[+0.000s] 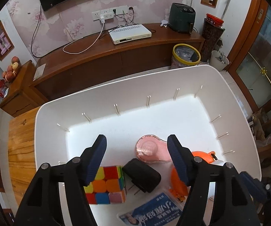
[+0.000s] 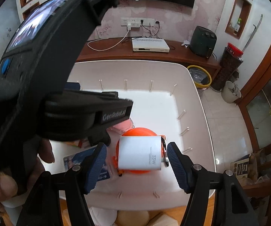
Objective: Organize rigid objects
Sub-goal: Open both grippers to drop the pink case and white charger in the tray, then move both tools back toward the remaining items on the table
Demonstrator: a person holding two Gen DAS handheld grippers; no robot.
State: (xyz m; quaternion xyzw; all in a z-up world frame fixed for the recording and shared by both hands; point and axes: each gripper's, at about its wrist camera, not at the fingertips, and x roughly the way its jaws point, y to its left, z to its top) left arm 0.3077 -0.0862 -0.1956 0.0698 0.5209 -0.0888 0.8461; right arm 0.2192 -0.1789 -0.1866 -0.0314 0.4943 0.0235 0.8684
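A white bin [image 1: 131,92] on the table holds a Rubik's cube [image 1: 107,185], a black plug adapter [image 1: 143,177], a pink clear piece [image 1: 150,148], an orange round object [image 1: 201,155] and a blue printed card [image 1: 154,209]. My left gripper [image 1: 136,160] hangs open over the adapter, touching nothing. In the right wrist view a white charger block [image 2: 139,152] lies on the orange round object [image 2: 139,130] inside the bin [image 2: 135,69]. My right gripper [image 2: 136,166] is open around the charger, with a gap at each pad. The left gripper's body [image 2: 69,113] and a hand [image 2: 0,184] hide the bin's left part.
The bin stands on a wooden table [image 1: 20,150], close to its far edge. Beyond it runs a brown TV cabinet [image 1: 116,56] with a white set-top box [image 1: 129,33] and cables. A yellow-rimmed waste bin [image 1: 186,55] stands on the floor at the right.
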